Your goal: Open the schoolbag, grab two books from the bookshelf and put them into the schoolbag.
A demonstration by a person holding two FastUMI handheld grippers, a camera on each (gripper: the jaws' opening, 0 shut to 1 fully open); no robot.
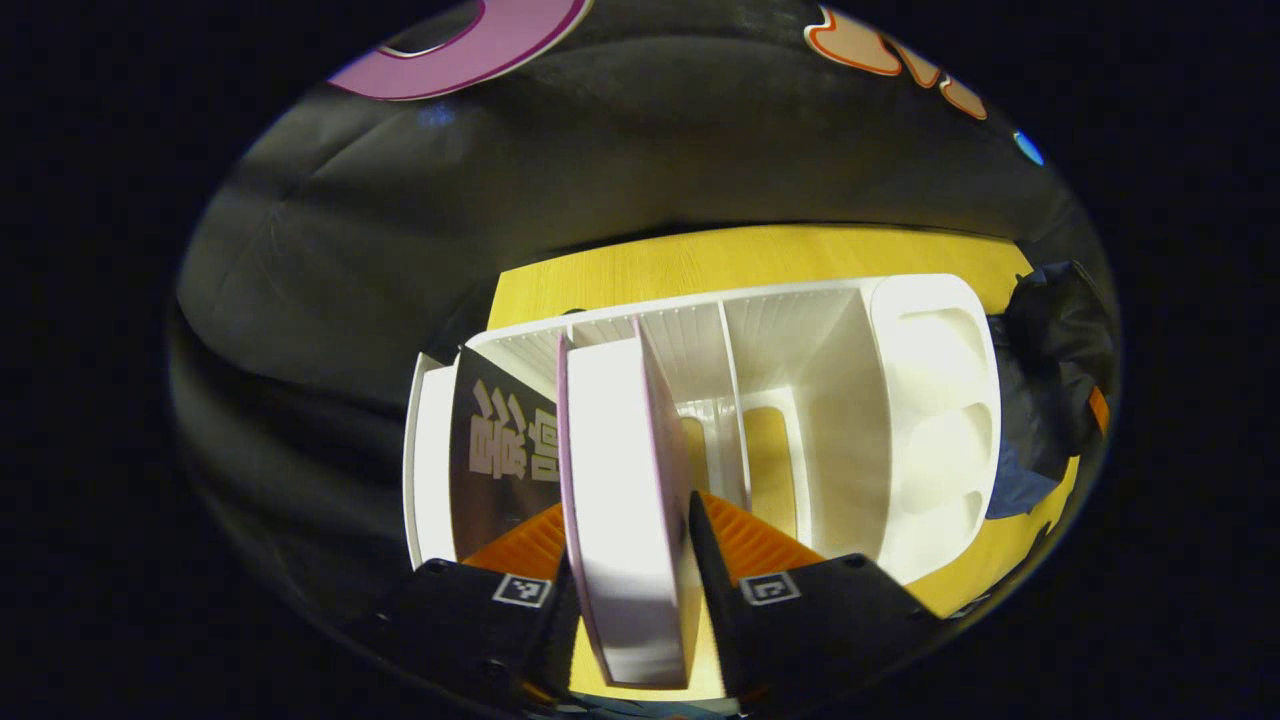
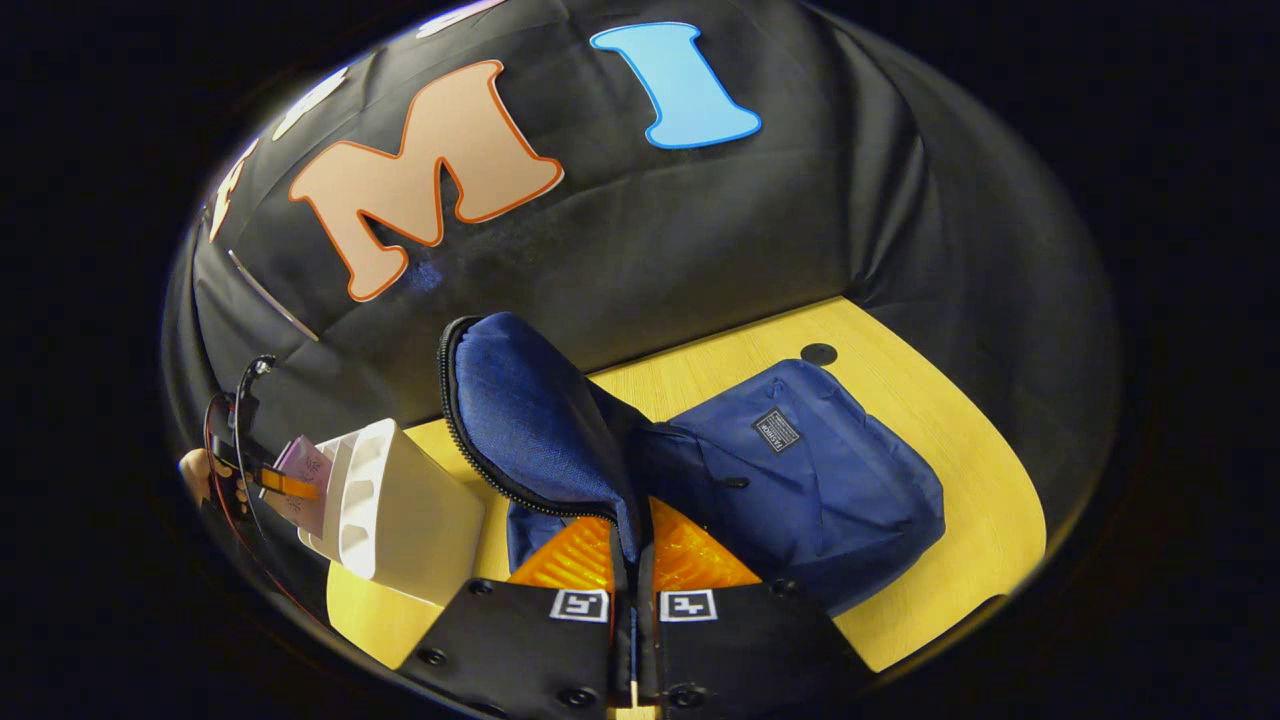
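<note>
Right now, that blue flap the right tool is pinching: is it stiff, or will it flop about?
Probably floppy: the schoolbag flap is thin fabric that curls and folds above the right tool. It looks light, since the two fingers alone hold it up. Released, it would likely sag back onto the schoolbag.

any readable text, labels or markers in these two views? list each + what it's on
"影": large pale characters run sideways on the dark book in the bookshelf; the first looks like this, the rest is partly hidden behind the pink book.
Patch on the schoolbag: print too small to read.
Square coded tags on the left gripper and right gripper: patterns, no words.
Pink book: no text visible.
</note>
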